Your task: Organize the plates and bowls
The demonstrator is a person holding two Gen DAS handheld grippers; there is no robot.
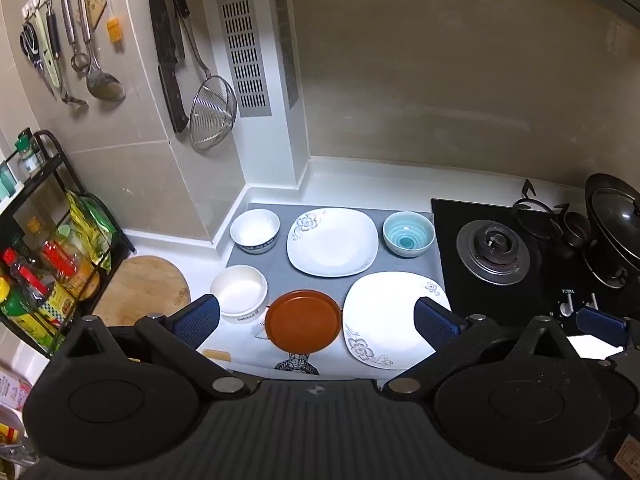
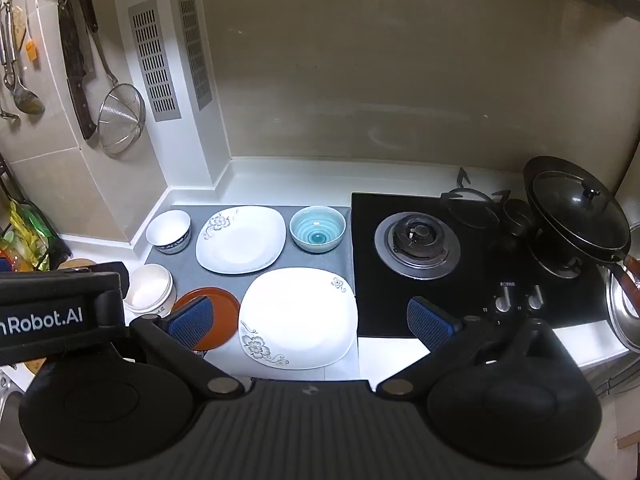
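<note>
- Left gripper (image 1: 316,314) hovers with jaws spread wide, holding nothing; brown plate (image 1: 303,320) lies directly ahead between its fingers.
- Right gripper (image 2: 310,318), equally wide and empty, faces near floral plate (image 2: 298,316).
- Left is nearer the brown plate.

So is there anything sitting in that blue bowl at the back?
No, the blue bowl is empty; its ringed turquoise inside shows bare right down to the bottom.
</note>
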